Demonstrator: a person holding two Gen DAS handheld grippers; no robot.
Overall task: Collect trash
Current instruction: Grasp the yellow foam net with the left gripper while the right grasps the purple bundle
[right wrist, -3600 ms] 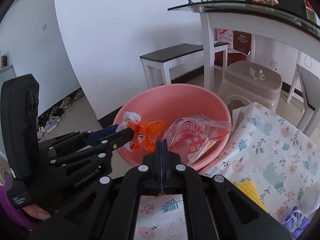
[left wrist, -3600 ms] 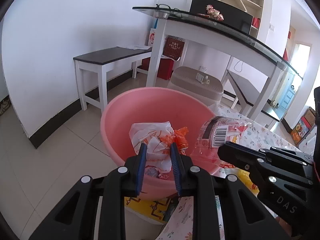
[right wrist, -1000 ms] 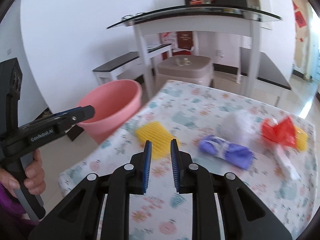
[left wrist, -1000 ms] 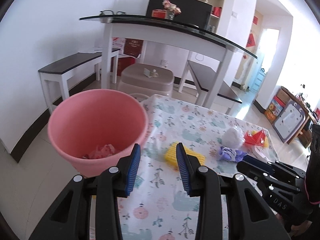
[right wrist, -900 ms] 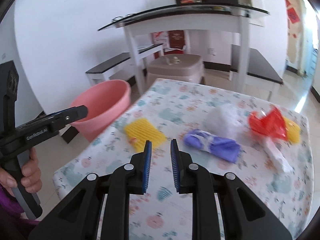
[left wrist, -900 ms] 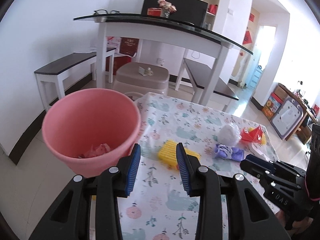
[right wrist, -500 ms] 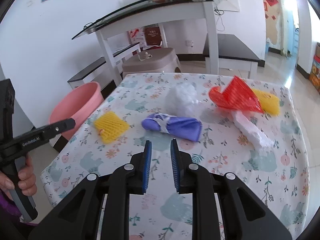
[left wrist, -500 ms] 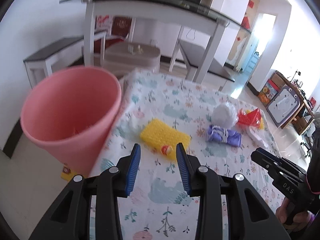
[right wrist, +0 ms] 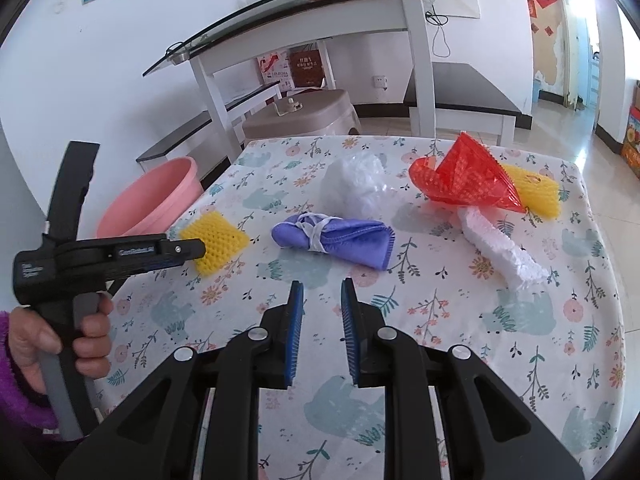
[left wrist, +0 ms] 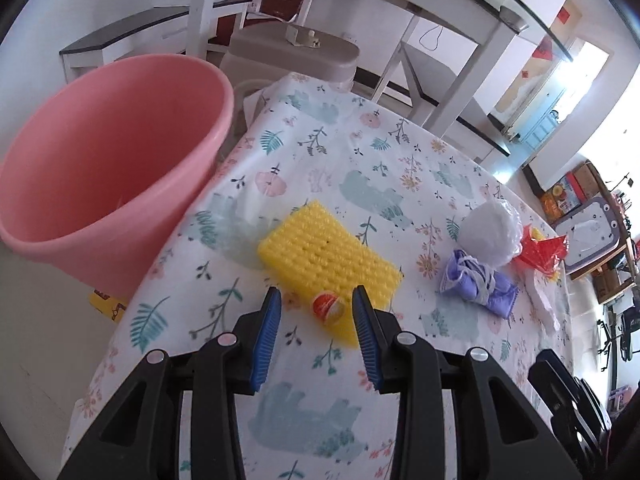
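Over the near corner of the flowered table I held my left claw spread wide and empty, one jaw on either side of the yellow foam net with its small orange sticker, which looked like my next pick since it lay closest to the pink bucket. My right claw hung partly spread and empty short of the purple cloth bundle, with the white bag, red net and white foam strip beyond. Whatever lay inside the bucket beside the table edge, I could not tell.

The round pink plastic bucket hides its contents; the red mesh wrapper covers part of the far yellow foam net.
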